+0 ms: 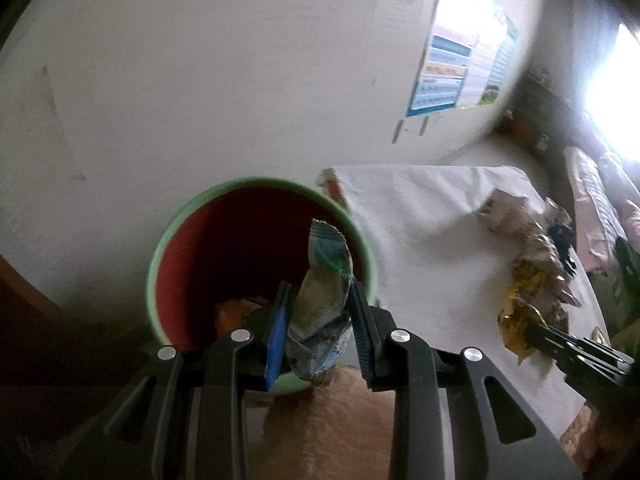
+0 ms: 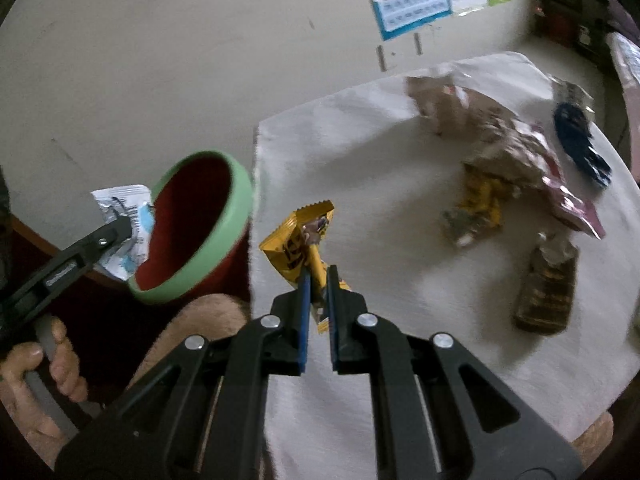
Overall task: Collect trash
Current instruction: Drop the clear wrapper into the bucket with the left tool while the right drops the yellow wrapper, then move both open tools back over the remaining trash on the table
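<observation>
My left gripper is shut on a crumpled white-and-blue wrapper and holds it over the mouth of a red bin with a green rim. An orange scrap lies inside the bin. The same wrapper and bin show at the left of the right wrist view. My right gripper is shut on a yellow wrapper and holds it above the left edge of the white cloth, just right of the bin.
On the cloth lie a pile of brown and pink wrappers, a yellow wrapper, a brown packet and a blue wrapper. A wall with a poster stands behind. The person's knee is below the bin.
</observation>
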A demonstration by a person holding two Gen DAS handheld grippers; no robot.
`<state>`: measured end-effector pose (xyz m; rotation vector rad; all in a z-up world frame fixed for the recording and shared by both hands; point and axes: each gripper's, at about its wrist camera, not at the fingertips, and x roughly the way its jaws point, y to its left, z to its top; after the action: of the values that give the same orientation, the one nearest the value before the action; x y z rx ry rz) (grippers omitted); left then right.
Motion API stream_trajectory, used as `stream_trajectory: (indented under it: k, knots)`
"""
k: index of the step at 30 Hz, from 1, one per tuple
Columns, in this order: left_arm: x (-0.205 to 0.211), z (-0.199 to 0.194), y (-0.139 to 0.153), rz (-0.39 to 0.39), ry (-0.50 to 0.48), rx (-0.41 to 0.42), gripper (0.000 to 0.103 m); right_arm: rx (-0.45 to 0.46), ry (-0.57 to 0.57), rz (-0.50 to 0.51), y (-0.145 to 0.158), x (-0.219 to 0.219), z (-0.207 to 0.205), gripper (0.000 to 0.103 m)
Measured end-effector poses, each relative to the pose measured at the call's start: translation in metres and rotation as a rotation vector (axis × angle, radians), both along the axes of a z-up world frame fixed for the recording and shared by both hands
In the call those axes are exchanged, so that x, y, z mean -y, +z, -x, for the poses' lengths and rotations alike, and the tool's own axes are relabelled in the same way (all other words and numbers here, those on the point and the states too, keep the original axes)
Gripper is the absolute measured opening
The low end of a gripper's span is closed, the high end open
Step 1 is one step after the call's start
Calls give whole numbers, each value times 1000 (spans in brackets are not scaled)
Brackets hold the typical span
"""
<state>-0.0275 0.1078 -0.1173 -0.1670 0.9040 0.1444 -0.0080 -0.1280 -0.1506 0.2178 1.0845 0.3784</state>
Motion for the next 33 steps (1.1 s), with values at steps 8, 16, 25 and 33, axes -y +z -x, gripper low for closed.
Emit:
stream_trajectory:
  k: [8, 16, 25, 33]
  knots:
    - [-47, -9, -15, 17, 111, -40, 28, 32, 128, -43, 15, -65, -23, 9]
    - [-70, -20, -31, 28, 123, -82, 28, 4, 228, -50, 13, -138, -66, 9]
    - [-75, -27, -31, 5, 135, -69, 63, 42, 243, -62, 29, -147, -70, 36]
    - [-49, -16, -23, 16, 138, -22, 63, 80, 134, -30, 32, -80, -30, 36]
